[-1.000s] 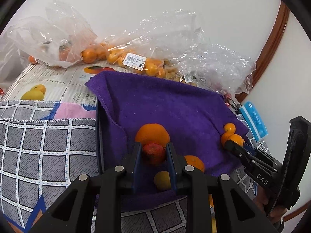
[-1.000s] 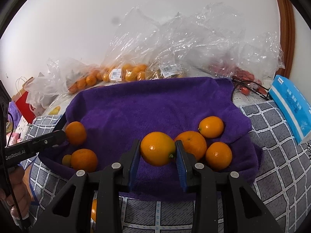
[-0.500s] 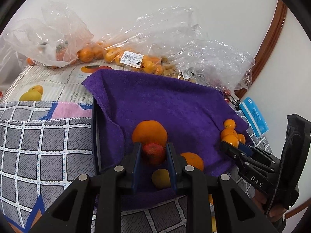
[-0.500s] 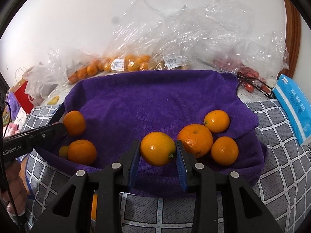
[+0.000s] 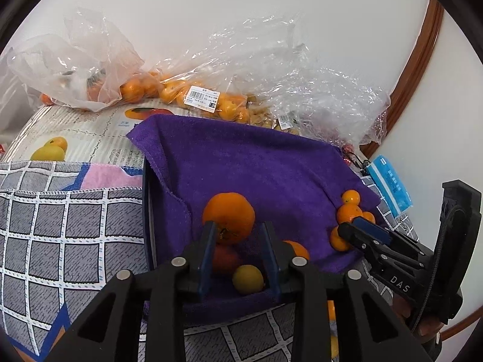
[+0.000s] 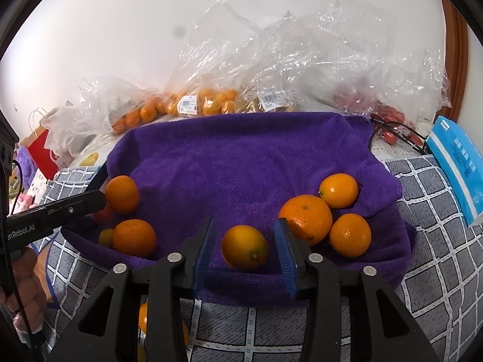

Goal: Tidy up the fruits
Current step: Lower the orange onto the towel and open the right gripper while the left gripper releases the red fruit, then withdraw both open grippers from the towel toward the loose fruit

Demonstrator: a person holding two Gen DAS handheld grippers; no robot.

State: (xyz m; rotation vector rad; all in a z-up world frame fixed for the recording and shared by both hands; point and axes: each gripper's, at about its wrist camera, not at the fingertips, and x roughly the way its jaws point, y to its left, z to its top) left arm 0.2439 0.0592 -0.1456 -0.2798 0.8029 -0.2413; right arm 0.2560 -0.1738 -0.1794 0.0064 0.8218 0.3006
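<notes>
- My right gripper (image 6: 245, 256) is opening around an orange (image 6: 244, 251) resting on the purple towel (image 6: 241, 157).
- My left gripper (image 5: 238, 256) is opening beside a red fruit (image 5: 225, 259).
- Bagged fruit (image 6: 211, 102) remains far back.

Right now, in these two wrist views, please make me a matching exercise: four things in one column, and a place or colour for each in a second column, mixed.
Things:
1. purple towel
2. blue packet
3. small orange
4. clear plastic bags

Descriptions:
A. between the right tongs' opening jaws
B. against the wall behind the towel
C. spread under the loose fruit
D. at the right edge, on the checked cloth

Pairs: 1-C, 2-D, 3-A, 4-B
</notes>
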